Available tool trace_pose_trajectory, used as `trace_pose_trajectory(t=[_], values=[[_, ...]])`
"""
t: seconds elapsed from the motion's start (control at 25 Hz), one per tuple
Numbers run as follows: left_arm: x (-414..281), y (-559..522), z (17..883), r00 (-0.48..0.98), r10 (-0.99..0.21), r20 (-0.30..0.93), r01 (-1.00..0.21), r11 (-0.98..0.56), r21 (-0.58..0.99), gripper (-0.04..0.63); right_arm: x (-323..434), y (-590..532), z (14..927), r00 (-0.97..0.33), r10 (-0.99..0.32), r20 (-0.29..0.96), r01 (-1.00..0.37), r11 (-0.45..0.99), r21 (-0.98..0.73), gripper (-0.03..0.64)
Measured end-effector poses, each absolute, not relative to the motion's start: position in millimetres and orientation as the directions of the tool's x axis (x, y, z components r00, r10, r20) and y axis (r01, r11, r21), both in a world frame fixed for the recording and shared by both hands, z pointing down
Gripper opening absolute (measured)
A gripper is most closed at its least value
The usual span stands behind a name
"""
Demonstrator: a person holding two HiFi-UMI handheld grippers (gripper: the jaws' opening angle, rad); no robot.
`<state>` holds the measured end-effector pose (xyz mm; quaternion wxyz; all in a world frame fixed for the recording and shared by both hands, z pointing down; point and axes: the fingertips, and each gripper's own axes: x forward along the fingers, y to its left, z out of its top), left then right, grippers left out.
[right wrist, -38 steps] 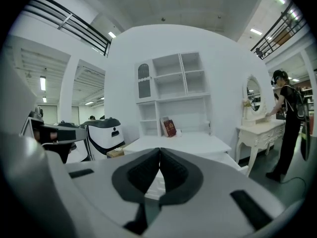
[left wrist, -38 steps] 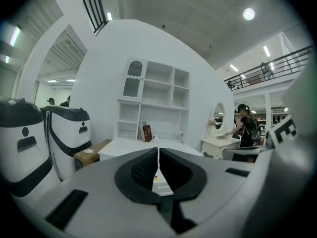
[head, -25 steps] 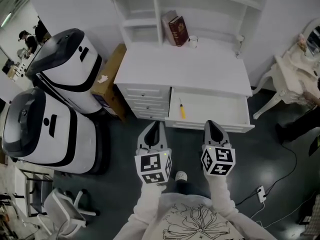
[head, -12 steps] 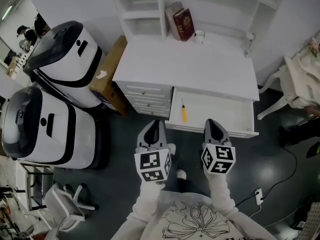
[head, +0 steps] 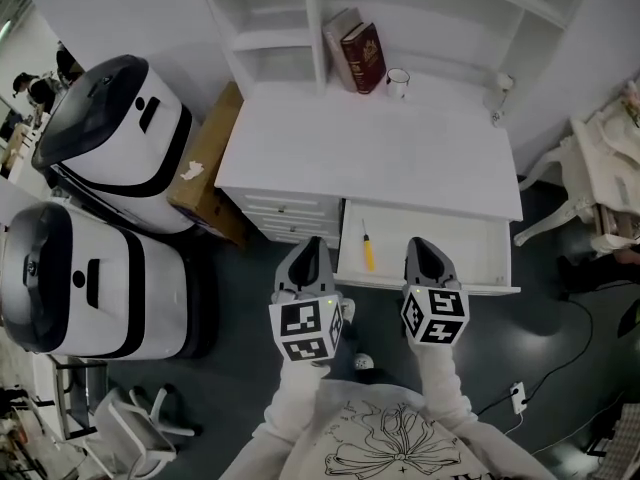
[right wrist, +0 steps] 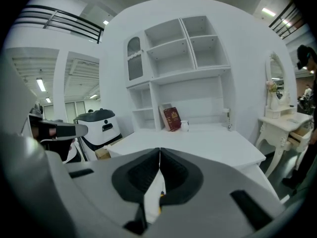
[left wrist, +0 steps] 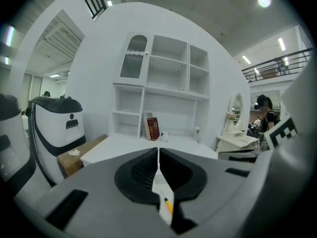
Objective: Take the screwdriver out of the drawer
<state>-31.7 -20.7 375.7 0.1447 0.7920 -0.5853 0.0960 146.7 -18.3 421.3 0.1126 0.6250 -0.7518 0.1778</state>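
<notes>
A screwdriver (head: 367, 248) with a yellow handle lies in the left part of the open white drawer (head: 470, 253) under the desk top. Both grippers hover side by side just in front of the drawer's front edge. My left gripper (head: 309, 242) is to the left of the drawer, shut with nothing in it. My right gripper (head: 420, 244) is over the drawer's front rail, also shut and empty. In the left gripper view the jaws (left wrist: 158, 152) meet, and the screwdriver (left wrist: 168, 205) shows below them. The right gripper view shows closed jaws (right wrist: 159, 153) and a bit of the screwdriver (right wrist: 160, 196).
A white desk (head: 380, 158) with a shelf unit carries two books (head: 358, 56) and a small cup (head: 398, 82). Two large white-and-black machines (head: 110, 138) and a cardboard box (head: 205, 168) stand at the left. A white chair (head: 600, 188) is at the right, and a cable (head: 520, 388) lies on the dark floor.
Both grippers have moved forward together toward the drawer and sunk a little. The desk and drawer now sit closer below them. The jaws stayed shut.
</notes>
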Motion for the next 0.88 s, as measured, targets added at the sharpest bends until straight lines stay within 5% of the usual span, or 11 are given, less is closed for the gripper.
trace_pose_trajectory(t=[0.88], values=[[-40, -171, 442, 0.396, -0.803, 0.445, -0.918, -0.362, 0.163, 0.012, 126, -144, 495, -0.144, -0.813, 0.564, -0.989, 0.096, -0.114, 0.005]])
